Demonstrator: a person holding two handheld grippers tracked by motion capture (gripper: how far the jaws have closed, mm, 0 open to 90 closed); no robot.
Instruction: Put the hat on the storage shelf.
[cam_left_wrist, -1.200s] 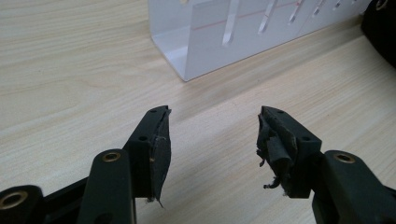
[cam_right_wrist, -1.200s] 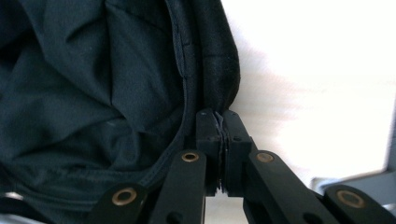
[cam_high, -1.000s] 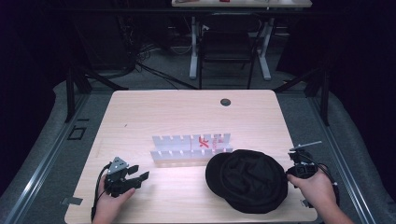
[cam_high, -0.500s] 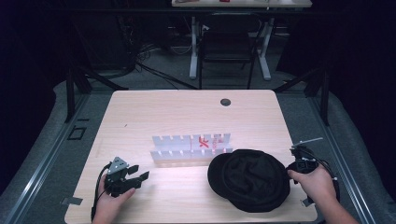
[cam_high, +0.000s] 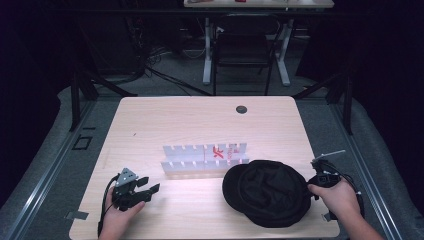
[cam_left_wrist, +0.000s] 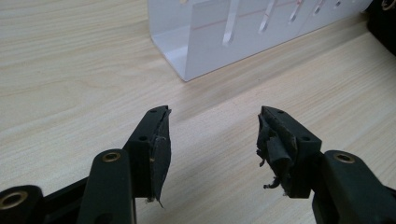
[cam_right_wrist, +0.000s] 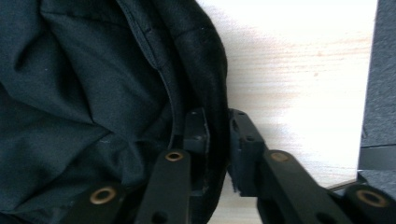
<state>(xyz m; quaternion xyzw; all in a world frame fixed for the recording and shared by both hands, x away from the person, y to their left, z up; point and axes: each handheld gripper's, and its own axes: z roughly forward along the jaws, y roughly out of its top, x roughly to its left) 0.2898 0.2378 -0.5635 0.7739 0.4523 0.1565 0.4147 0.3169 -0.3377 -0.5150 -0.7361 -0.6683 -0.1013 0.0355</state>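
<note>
Resting on pale wood table (cam_high: 200, 120), black hat (cam_high: 265, 192), dim, seemingly cluttered room.

The hat (cam_high: 267, 192) is matt black cloth, creased, with stitched seams. The table (cam_high: 200, 120) is pale, smooth wood grain. Beside the hat, the rack (cam_high: 205, 159) is glossy white plastic. The left gripper (cam_left_wrist: 212, 135) has frayed rubber pads (cam_left_wrist: 273, 140).

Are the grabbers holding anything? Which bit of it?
The right gripper pinches the black hat by its rim, one of the fingers inside and one outside. The left gripper is open above the table, holding nothing.
</note>
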